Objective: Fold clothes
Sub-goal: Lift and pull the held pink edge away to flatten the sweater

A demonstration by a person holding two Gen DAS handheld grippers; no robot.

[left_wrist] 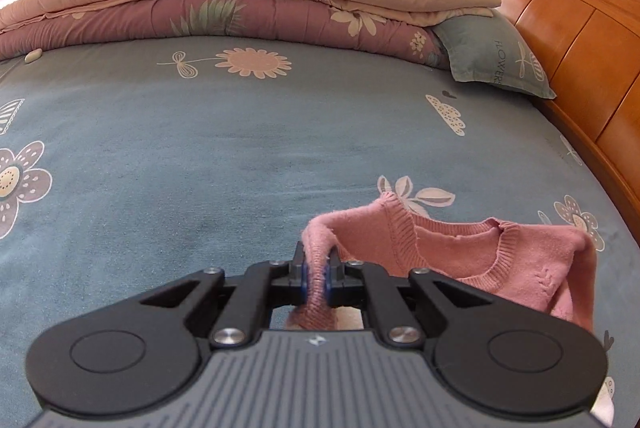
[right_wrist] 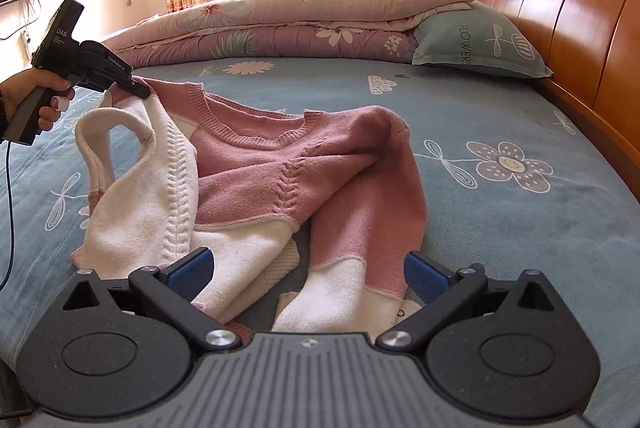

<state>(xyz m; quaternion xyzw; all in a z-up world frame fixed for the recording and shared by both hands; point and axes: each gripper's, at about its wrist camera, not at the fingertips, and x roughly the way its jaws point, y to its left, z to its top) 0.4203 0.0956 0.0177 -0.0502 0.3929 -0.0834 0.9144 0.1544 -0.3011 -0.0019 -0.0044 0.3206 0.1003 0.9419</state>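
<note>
The pink-and-white knit sweater (right_wrist: 256, 164) lies rumpled on the blue flowered bedsheet (right_wrist: 500, 228). The left gripper (left_wrist: 316, 274) is clamped on its shoulder and lifts that side, while the right gripper (right_wrist: 308, 274) hangs wide open over a white cuff (right_wrist: 320, 300), gripping nothing.

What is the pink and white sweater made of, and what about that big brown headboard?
The sweater looks like soft, fuzzy knitted yarn, maybe wool or acrylic: you can see cable braids and a ribbed collar. The headboard looks like varnished wood, with shiny orange-brown panels and carved swirls on top.
</note>
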